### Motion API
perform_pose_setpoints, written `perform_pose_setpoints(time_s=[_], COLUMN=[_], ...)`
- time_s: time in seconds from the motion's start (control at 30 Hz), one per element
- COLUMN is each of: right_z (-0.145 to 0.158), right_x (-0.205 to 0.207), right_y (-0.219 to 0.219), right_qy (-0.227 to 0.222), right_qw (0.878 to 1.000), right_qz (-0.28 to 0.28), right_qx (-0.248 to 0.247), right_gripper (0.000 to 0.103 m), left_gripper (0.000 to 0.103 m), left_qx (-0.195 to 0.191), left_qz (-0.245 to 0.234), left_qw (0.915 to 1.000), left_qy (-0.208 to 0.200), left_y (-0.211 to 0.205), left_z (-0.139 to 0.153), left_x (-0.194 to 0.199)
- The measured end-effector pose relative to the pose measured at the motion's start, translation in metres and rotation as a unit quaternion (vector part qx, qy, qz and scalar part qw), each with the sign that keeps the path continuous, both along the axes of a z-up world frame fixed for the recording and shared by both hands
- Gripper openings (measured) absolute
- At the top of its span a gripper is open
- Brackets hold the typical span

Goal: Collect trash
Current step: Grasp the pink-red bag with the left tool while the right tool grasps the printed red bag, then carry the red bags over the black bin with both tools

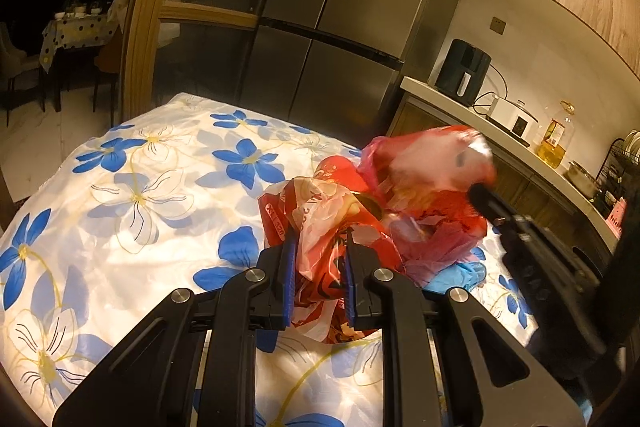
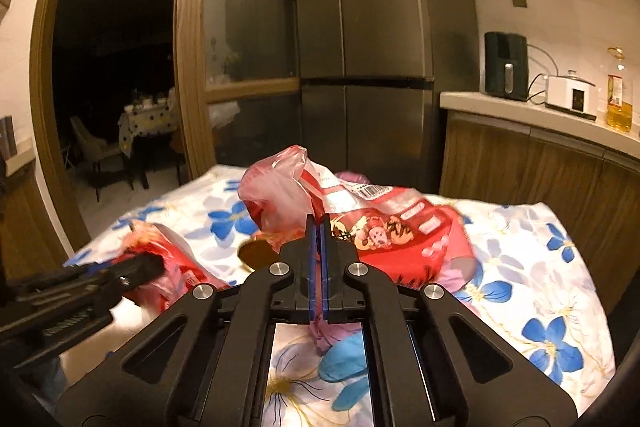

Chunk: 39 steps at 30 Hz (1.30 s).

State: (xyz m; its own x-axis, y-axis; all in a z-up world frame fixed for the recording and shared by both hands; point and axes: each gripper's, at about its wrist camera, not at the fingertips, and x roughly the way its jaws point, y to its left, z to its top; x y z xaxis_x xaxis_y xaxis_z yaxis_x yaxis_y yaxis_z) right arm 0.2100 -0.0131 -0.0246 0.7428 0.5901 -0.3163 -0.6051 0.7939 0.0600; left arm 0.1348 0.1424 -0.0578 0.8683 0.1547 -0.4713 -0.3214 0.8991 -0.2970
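A crumpled red and clear plastic bag lies on a table with a white cloth with blue flowers. My left gripper has its blue pads closed on a bunched fold of the bag. My right gripper is shut on the red bag's edge, lifting it; a red printed wrapper hangs in it. In the left wrist view the right gripper reaches in from the right, with the lifted plastic blurred. The left gripper shows in the right wrist view. A blue glove lies under the bag.
A steel fridge stands behind the table. A counter at the right carries a black appliance, a white cooker and an oil bottle. A doorway at left opens onto a dark dining room.
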Motion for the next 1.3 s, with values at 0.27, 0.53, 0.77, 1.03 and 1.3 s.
perform_pose_setpoints(time_s=[0.27, 0.53, 0.77, 1.03, 1.3], right_z=[0.029, 0.039, 0.045, 0.05, 0.05], right_x=[-0.026, -0.047, -0.06, -0.066, -0.065], right_y=[-0.051, -0.095, -0.132, -0.182, -0.229], right_qy=[-0.023, -0.036, -0.046, -0.058, -0.063], right_qw=[0.998, 0.996, 0.993, 0.986, 0.977], right_qz=[-0.031, -0.064, -0.093, -0.138, -0.187], right_qx=[0.044, 0.054, 0.063, 0.074, 0.078], right_gripper=[0.001, 0.001, 0.001, 0.001, 0.001], left_gripper=[0.019, 0.019, 0.019, 0.019, 0.019], left_qx=[0.02, 0.031, 0.045, 0.061, 0.079], left_qz=[-0.008, -0.029, -0.055, -0.099, -0.158], left_qw=[0.9996, 0.9986, 0.9966, 0.9919, 0.9822], left_qy=[-0.017, -0.031, -0.04, -0.05, -0.065], left_y=[-0.02, -0.05, -0.082, -0.13, -0.196], left_z=[0.013, 0.025, 0.036, 0.046, 0.057], left_x=[-0.006, -0.01, -0.008, 0.008, 0.031])
